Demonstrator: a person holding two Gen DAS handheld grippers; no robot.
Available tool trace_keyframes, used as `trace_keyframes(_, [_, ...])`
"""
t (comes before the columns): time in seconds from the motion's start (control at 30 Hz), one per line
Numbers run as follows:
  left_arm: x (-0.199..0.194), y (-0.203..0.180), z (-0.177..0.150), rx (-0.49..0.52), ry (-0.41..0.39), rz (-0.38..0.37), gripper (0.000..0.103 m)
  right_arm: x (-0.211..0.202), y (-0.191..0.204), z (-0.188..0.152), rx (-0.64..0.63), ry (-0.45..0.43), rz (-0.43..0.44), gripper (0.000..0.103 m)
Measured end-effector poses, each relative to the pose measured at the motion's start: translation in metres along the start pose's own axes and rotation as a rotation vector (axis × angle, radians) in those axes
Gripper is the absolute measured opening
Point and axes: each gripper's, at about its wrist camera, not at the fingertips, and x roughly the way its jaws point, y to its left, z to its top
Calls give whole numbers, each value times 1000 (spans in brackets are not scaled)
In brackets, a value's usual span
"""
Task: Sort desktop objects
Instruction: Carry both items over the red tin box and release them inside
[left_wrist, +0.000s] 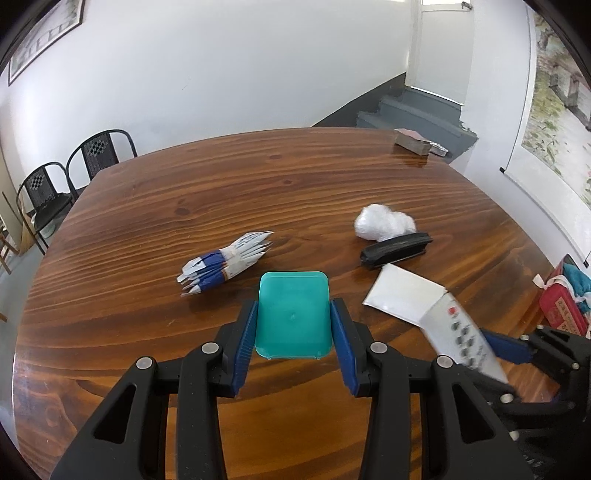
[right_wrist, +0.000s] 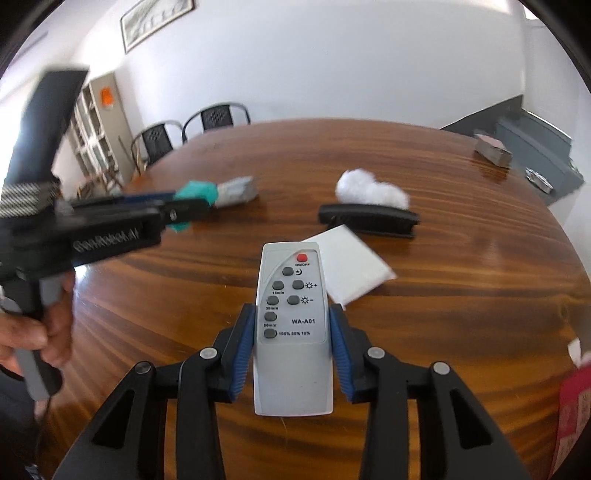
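My left gripper (left_wrist: 293, 317) is shut on a teal plastic tray (left_wrist: 293, 314), held above the round wooden table (left_wrist: 221, 177). My right gripper (right_wrist: 293, 321) is shut on a grey remote control (right_wrist: 293, 332) with a red on/off button, also above the table. The remote (left_wrist: 461, 339) and the right gripper show blurred at the right of the left wrist view. The left gripper with the teal tray (right_wrist: 195, 192) shows blurred at the left of the right wrist view. On the table lie a bundle of blue-and-white sachets (left_wrist: 225, 262), a white crumpled ball (left_wrist: 384, 221), a black stapler-like bar (left_wrist: 397, 249) and a white card (left_wrist: 402, 295).
A small brown box (left_wrist: 412, 140) and a foil item (left_wrist: 437, 149) sit at the table's far edge. A red box with ribbon (left_wrist: 563, 302) stands at the right edge. Two black chairs (left_wrist: 74, 166) stand beyond the table's left side. Stairs rise at the back right.
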Motion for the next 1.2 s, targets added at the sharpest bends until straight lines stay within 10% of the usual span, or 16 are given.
trace_keyframes(0.73, [-60, -153, -3, 196, -87, -254, 43, -195, -127, -74, 348, -318, -237, 43])
trace_keyframes(1.2, [-80, -286, -14, 358, -66, -443, 43, -238, -201, -140, 530, -333, -413, 43])
